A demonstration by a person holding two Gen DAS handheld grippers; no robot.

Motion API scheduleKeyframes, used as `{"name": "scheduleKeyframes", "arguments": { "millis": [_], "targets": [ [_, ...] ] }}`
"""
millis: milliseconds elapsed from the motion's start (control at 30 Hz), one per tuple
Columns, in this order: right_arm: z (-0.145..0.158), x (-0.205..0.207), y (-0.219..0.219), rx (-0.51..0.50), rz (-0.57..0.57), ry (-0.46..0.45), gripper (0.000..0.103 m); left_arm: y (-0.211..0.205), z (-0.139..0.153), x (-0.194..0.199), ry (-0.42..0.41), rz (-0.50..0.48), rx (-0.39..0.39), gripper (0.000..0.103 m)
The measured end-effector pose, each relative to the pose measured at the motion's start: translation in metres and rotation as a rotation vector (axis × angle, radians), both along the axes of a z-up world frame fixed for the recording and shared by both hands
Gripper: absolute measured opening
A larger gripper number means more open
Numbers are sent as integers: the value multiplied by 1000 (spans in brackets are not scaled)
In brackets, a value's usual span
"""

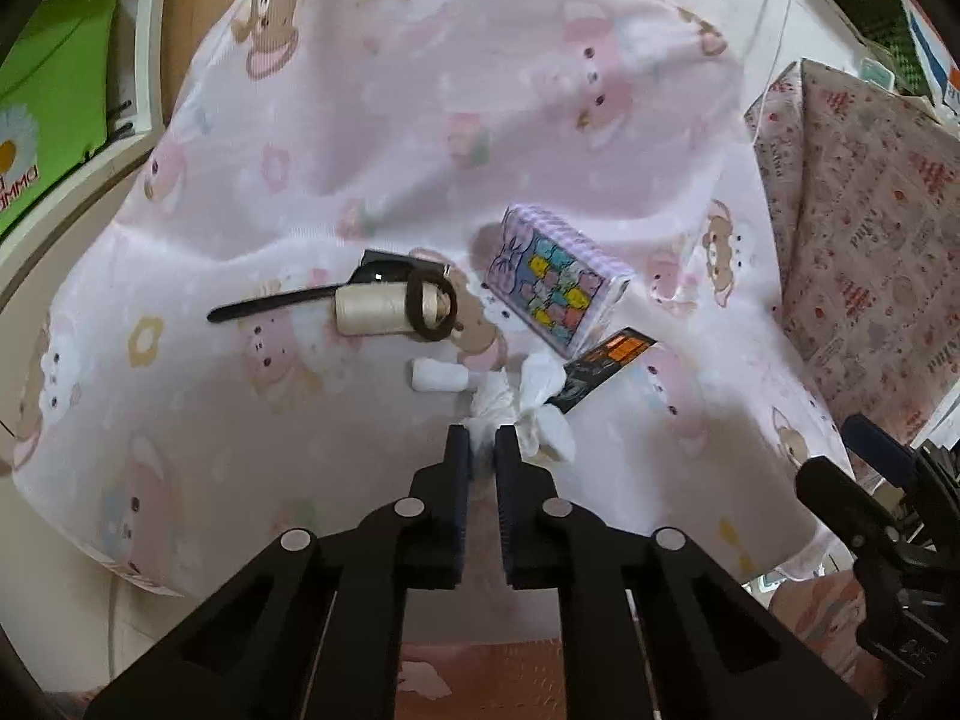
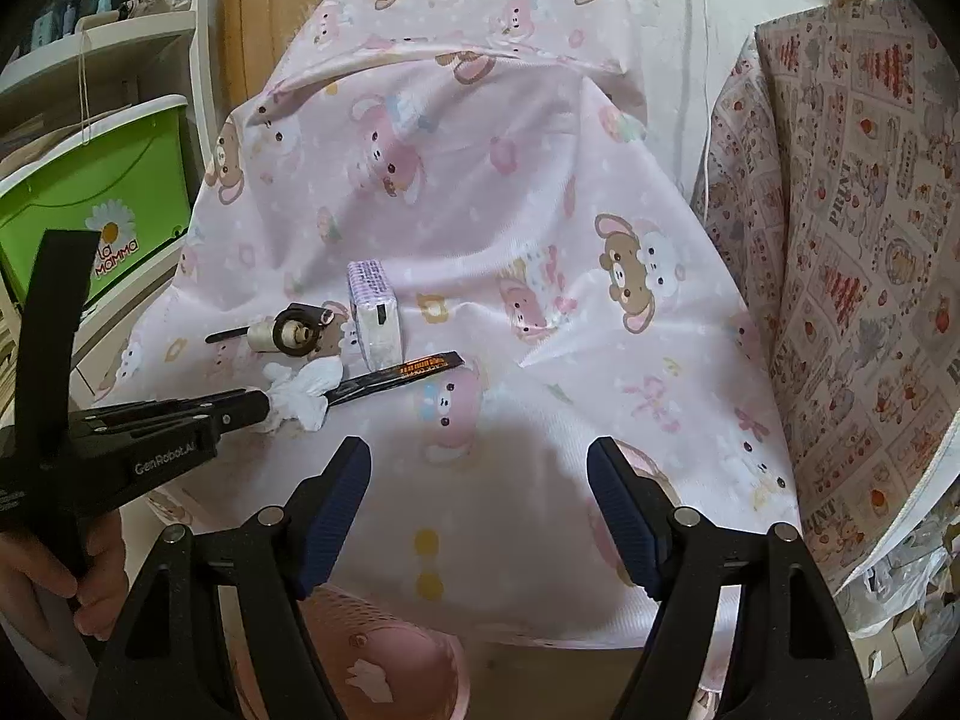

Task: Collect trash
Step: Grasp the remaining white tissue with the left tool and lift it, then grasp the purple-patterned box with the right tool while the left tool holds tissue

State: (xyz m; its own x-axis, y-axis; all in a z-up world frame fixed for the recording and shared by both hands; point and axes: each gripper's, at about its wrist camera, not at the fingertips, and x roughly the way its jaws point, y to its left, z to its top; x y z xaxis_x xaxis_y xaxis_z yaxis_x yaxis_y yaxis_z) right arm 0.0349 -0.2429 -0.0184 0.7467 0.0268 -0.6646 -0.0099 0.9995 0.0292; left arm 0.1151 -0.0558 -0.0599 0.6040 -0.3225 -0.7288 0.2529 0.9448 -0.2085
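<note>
A crumpled white tissue (image 1: 528, 402) lies on the pink bear-print sheet (image 1: 420, 120). My left gripper (image 1: 482, 441) is shut on the tissue's near end; the right wrist view shows it (image 2: 270, 407) pinching the tissue (image 2: 306, 393) from the left. A black and orange sachet wrapper (image 1: 606, 363) lies under the tissue's far side, also seen in the right wrist view (image 2: 402, 375). A small white wad (image 1: 437, 374) lies left of the tissue. My right gripper (image 2: 480, 474) is open and empty above bare sheet.
A thread spool with a black hair tie and a black comb (image 1: 384, 303) and a purple tissue pack (image 1: 555, 294) lie beyond the trash. A green storage bin (image 2: 102, 204) stands on the left. A patterned box (image 2: 852, 240) stands right. A pink basket (image 2: 384, 660) sits below the bed edge.
</note>
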Motion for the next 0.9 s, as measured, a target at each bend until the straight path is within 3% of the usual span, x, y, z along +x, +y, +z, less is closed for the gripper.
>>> {"name": "scheduleKeyframes", "arguments": {
  "millis": [300,433,667,833,900],
  "targets": [
    [5,2,0,32,5,-6,77,22,49,-26,-165,89,-1,8],
    [9,19,10,65,75,4,82,32,60,-29,-227,144,81,8],
    [29,74,17,109,170,-18,82,29,64,-37,-326,201,209,8],
    [22,104,25,88,259,0,81,26,62,-38,-339,200,226,8],
    [14,115,28,105,263,21,71,27,59,-37,-330,208,229,8]
  ]
}}
